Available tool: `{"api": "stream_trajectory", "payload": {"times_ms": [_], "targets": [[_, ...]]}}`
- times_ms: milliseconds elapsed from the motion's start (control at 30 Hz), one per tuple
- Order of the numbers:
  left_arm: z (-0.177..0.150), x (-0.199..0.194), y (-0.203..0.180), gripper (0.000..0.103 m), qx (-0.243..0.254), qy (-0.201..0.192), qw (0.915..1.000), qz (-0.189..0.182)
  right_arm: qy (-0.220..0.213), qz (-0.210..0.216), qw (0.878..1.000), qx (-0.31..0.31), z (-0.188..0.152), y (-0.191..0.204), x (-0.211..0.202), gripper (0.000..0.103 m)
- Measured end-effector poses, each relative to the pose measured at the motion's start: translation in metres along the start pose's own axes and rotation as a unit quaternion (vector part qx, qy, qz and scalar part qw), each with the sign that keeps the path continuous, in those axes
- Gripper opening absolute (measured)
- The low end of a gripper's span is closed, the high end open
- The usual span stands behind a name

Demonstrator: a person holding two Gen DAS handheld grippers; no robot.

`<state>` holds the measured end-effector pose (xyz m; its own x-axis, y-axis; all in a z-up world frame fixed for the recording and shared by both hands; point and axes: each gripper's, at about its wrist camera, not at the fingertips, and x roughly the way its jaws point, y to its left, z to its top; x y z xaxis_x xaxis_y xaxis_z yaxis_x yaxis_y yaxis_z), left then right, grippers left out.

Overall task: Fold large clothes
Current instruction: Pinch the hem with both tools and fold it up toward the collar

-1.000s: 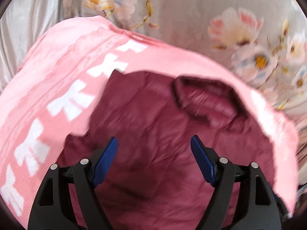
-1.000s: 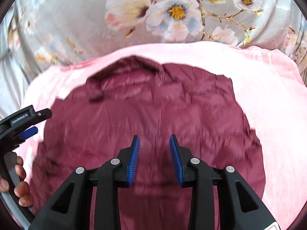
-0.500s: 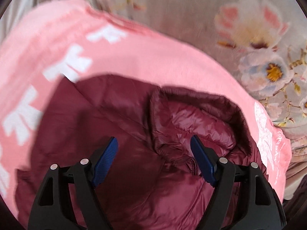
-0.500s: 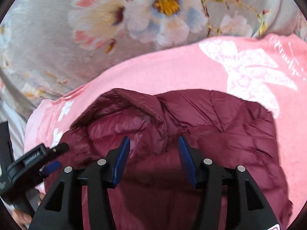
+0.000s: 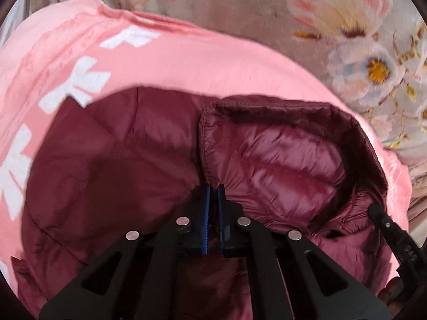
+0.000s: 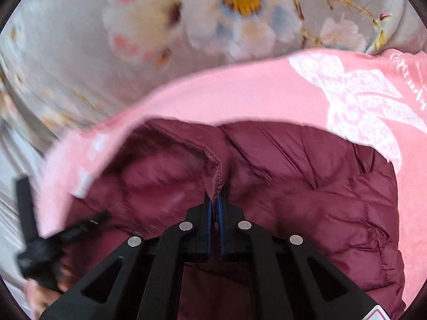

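Observation:
A maroon quilted puffer jacket lies flat on a pink blanket; its open collar with shiny lining faces up. My left gripper is shut on the jacket's left collar edge. My right gripper is shut on the right collar edge, pinching the fabric between its blue pads. The right gripper's body shows at the right edge of the left wrist view; the left gripper's body shows at lower left in the right wrist view.
The pink blanket with white bow prints lies on a grey floral bedspread, which also fills the top of the left wrist view. The person's fingers show under the left gripper.
Both grippers moved forward onto the collar and went from open to shut, each pinching one side of the collar edge.

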<state>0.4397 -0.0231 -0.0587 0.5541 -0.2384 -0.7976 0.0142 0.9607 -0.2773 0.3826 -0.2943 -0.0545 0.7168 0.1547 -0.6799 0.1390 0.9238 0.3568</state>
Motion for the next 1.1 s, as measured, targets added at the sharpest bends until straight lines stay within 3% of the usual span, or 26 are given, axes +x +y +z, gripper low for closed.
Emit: {"api": "stream_trajectory", "payload": {"times_ms": [67,267,400,533,733,833,900,967,1000,1100], "targets": [[-0.005,0.007,0.0,0.005,0.006,-0.004,1.0,0.005,0.024,-0.025,0.999,-0.016,-0.011,-0.003,0.019,0.004],[-0.01,0.006,-0.008,0.007,0.035,-0.027,0.9986,0.029,0.026,-0.052,0.997,-0.041,-0.012,0.007,0.022,0.004],[-0.006,-0.017,-0.003,0.008,0.029,-0.052,0.9981,0.016,-0.031,-0.025,0.999,-0.028,-0.003,0.011,-0.014,0.012],[0.016,-0.045,-0.003,0.008,0.021,-0.1,0.9943,0.03,-0.083,-0.003,0.996,-0.016,0.03,0.02,-0.032,0.017],[0.049,-0.038,0.007,0.009,-0.026,-0.097,0.9942,0.038,-0.041,0.026,0.998,0.034,0.057,0.022,0.02,0.019],[0.058,-0.028,0.014,0.009,-0.053,-0.089,0.9942,0.028,0.02,0.019,1.0,-0.003,0.046,0.034,0.045,0.013],[0.062,-0.021,0.013,0.009,-0.051,-0.091,0.9939,0.034,0.04,0.003,0.998,-0.051,0.033,0.041,0.05,0.009],[0.062,-0.017,0.01,0.009,-0.04,-0.095,0.9939,0.039,0.049,-0.042,0.993,-0.095,0.018,0.039,0.054,0.003],[0.063,-0.014,0.008,0.009,-0.033,-0.096,0.994,0.042,0.053,-0.051,0.992,-0.099,0.015,0.036,0.056,0.0],[0.064,0.003,0.001,0.009,-0.016,-0.076,0.9959,0.046,0.05,-0.026,0.997,-0.061,0.015,0.016,0.053,0.0]]}}
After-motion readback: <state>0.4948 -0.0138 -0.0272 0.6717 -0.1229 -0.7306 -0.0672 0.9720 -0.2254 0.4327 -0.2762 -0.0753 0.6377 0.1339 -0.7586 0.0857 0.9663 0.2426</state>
